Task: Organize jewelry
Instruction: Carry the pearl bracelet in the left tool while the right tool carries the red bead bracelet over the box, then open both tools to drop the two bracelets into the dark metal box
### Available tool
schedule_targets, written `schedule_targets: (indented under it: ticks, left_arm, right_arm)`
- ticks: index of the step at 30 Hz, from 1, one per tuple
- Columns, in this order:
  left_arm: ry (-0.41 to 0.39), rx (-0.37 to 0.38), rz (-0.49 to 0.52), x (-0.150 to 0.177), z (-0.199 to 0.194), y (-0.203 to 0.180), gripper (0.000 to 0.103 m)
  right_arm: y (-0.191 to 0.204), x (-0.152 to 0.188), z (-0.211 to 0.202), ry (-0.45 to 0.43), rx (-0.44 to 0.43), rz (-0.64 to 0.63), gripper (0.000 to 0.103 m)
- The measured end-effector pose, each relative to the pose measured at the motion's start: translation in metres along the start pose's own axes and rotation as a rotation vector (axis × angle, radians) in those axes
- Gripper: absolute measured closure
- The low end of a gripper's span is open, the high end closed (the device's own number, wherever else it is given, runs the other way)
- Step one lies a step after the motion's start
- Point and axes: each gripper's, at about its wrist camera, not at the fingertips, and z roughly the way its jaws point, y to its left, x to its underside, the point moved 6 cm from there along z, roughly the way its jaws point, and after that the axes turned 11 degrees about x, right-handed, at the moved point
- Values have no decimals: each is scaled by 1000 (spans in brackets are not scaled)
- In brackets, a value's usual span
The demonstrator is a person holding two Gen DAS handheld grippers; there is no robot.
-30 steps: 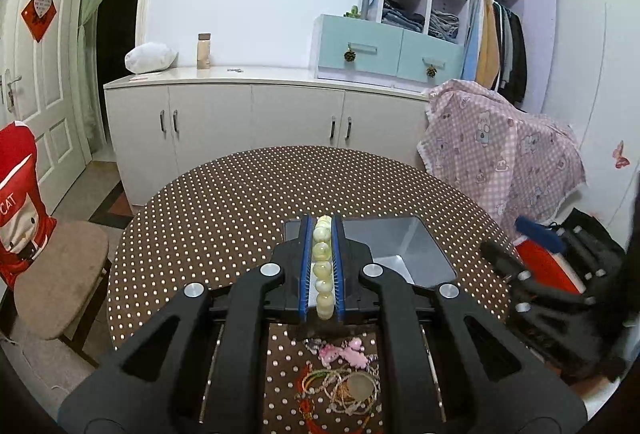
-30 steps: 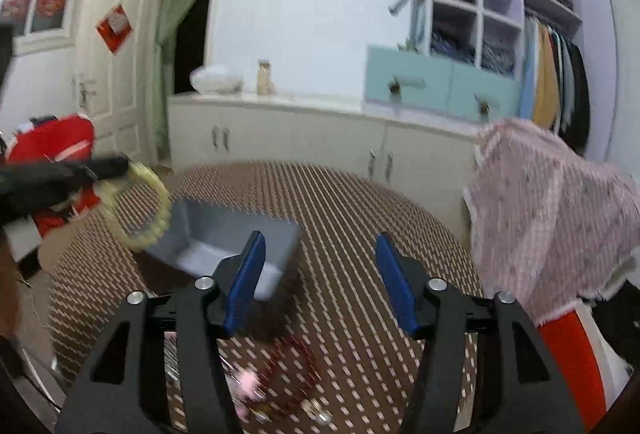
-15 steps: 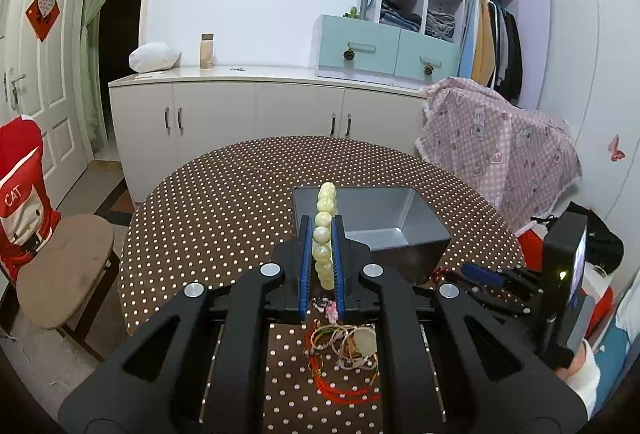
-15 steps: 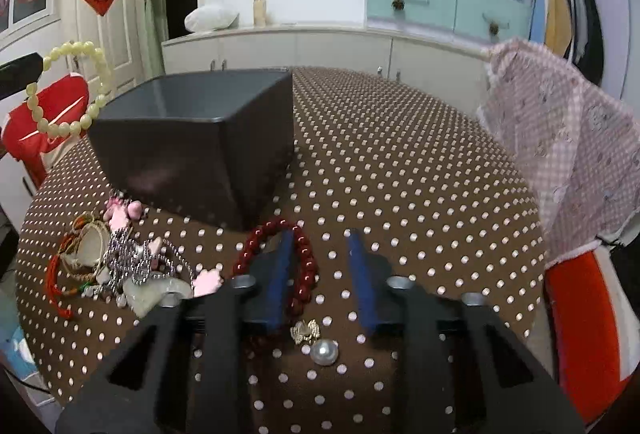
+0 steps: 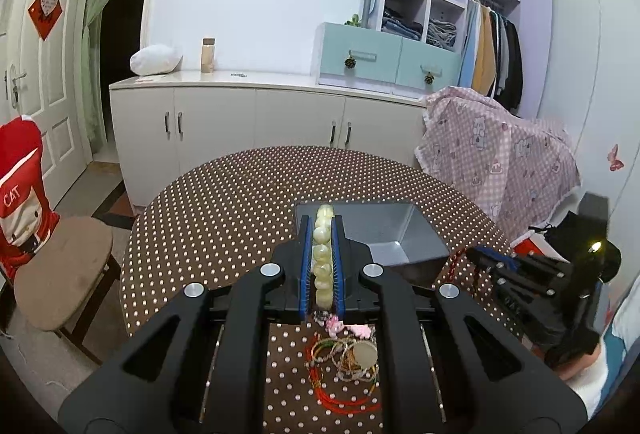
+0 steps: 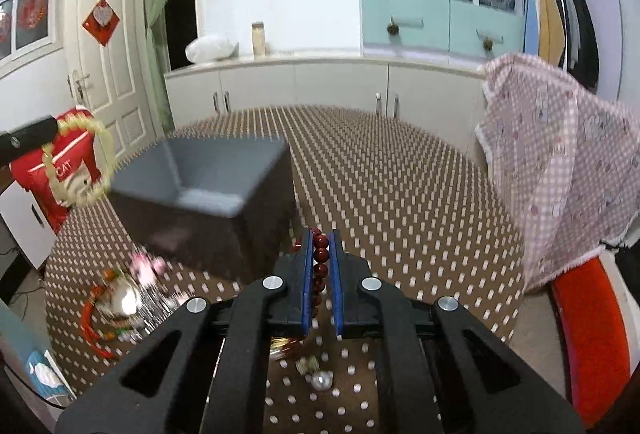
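Note:
My left gripper is shut on a pale yellow bead bracelet and holds it above the table, just in front of the grey box. In the right wrist view the same bracelet hangs as a ring left of the box. My right gripper is shut on a dark red bead bracelet, lifted off the table beside the box. A heap of jewelry with red cord and pink charms lies under my left gripper. A pearl lies under my right gripper.
The round table has a brown polka-dot cloth. A chair with a red cover stands at the left. A pink checked cloth covers a chair at the right. White cabinets line the far wall.
My right gripper has shut on the red bracelet and lifted it off the table. My left gripper has stayed shut on the yellow bracelet, now slightly lower against the box.

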Motion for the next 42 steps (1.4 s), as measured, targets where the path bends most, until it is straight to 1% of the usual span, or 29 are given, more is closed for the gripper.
schedule_targets:
  ticks: [5, 10, 15, 18, 24, 29, 31, 32, 33, 34, 35, 36, 37, 42]
  left_arm:
    - [0, 11, -2, -11, 7, 1, 93]
    - [-16, 18, 4, -22, 8, -2, 93]
    - [-15, 30, 13, -29, 12, -6, 93]
    - [-7, 42, 13, -29, 16, -8, 93]
    - [22, 57, -5, -25, 28, -6, 93]
    - [37, 77, 2, -24, 36, -10, 93]
    - [41, 68, 12, -24, 37, -9, 92]
    - [55, 51, 15, -23, 39, -8, 90]
    - [63, 49, 18, -22, 40, -8, 75]
    - [65, 52, 16, -22, 41, -8, 38]
    - [52, 56, 8, -23, 40, -7, 27]
    - [32, 56, 6, -24, 37, -7, 27]
    - [20, 47, 12, -24, 35, -7, 27]
    - [30, 38, 13, -23, 34, -6, 27]
  right_arm:
    - [2, -30, -14, -70, 0, -5, 97]
    - [6, -56, -25, -133, -10, -12, 97]
    - [18, -73, -30, -172, -31, -30, 97]
    - [25, -78, -29, -182, -43, -43, 97]
    - [38, -82, -19, -166, -81, -55, 97]
    - [46, -84, -16, -164, -111, -70, 96]
    - [43, -84, -15, -158, -107, -64, 94]
    - [41, -85, -15, -157, -104, -63, 93]
    - [40, -85, -16, -158, -103, -60, 88]
    - [37, -85, -16, -160, -99, -54, 80]
    - [35, -85, -17, -163, -95, -49, 74]
    - [35, -85, -18, -165, -92, -51, 67]
    - [34, -84, -19, -169, -88, -55, 65]
    - [35, -80, -19, -156, -81, -62, 65]
